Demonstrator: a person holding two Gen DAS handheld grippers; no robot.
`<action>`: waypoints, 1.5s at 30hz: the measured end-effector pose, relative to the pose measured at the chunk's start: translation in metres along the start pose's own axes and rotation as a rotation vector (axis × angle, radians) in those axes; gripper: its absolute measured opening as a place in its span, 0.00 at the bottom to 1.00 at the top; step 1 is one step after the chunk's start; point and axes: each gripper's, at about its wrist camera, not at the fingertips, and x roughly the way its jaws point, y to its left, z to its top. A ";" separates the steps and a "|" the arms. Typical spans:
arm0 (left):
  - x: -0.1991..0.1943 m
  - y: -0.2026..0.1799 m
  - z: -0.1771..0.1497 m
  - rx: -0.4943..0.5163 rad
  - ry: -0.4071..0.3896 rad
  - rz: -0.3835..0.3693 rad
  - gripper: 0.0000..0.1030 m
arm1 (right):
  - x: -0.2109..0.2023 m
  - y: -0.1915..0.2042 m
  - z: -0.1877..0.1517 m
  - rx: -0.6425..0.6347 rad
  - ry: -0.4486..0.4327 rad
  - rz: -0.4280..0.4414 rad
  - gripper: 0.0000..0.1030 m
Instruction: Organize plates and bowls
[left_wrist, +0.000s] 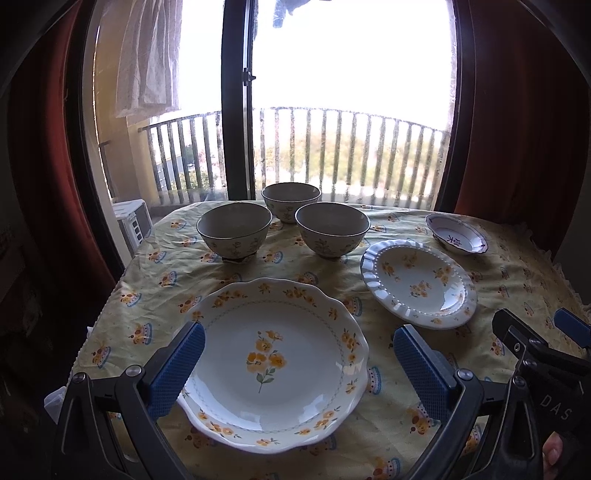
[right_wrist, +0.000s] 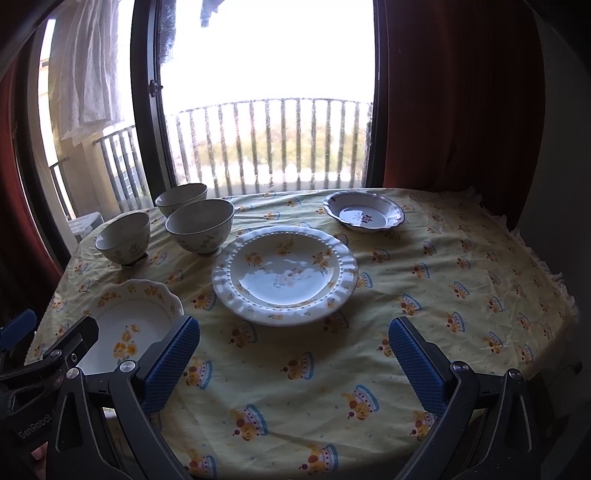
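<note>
A large scalloped plate with yellow flowers (left_wrist: 275, 363) lies near the front, under my open, empty left gripper (left_wrist: 299, 354); it also shows in the right wrist view (right_wrist: 125, 328). A ribbed-rim plate (left_wrist: 419, 282) (right_wrist: 284, 273) lies to its right. A small blue-rimmed dish (left_wrist: 456, 233) (right_wrist: 364, 210) sits at the back right. Three floral bowls (left_wrist: 234, 230) (left_wrist: 332, 229) (left_wrist: 290, 201) stand at the back left. My right gripper (right_wrist: 293, 345) is open and empty above bare cloth in front of the ribbed plate.
The table wears a yellow patterned cloth (right_wrist: 424, 295) with a frilled edge at the right. A balcony door and railing (left_wrist: 332, 155) stand behind the table. Red curtains (right_wrist: 461, 92) hang at both sides. The right gripper's body (left_wrist: 535, 354) shows at the left view's right edge.
</note>
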 end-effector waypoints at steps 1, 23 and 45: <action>0.000 0.000 0.000 0.000 0.000 0.002 1.00 | 0.000 -0.001 0.000 -0.001 -0.001 -0.001 1.00; 0.000 0.000 0.000 0.001 0.000 0.002 1.00 | -0.001 -0.002 0.000 -0.001 -0.003 -0.004 1.00; 0.003 0.001 0.001 0.013 0.011 0.033 0.98 | 0.005 0.005 0.001 -0.001 0.018 0.012 1.00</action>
